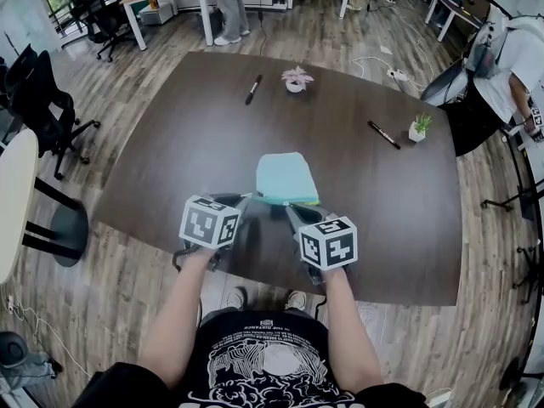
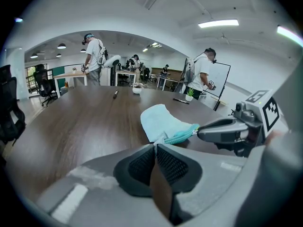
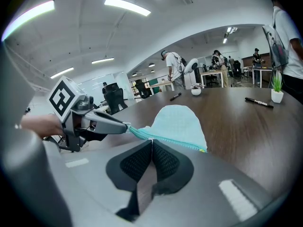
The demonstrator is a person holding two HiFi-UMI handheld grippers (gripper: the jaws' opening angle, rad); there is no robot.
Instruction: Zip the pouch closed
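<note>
Teal pouch [image 1: 287, 178] ×1 | pens [image 1: 253, 89] [image 1: 383, 134] ×2 | left claw [image 2: 155, 146], right claw [image 3: 151, 142]: both clamp pouch edge, seemingly

Grey left tongs [image 1: 249, 199], grey right tongs [image 1: 288, 206], black-and-white marker cubes [image 1: 210, 222], black T-shirt [image 1: 268, 359], white print

On the table [image 1: 178, 143] lies pouch [image 1: 287, 177], pen [image 1: 253, 89] seemingly behind.

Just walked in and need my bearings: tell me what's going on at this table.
A person holds a tool in each hand over a dark table, working on a light blue pouch. The left tool is shut on the left end of the pouch's near edge. The right tool is shut on the zipper just beside it. How far the zipper is closed cannot be told.
</note>
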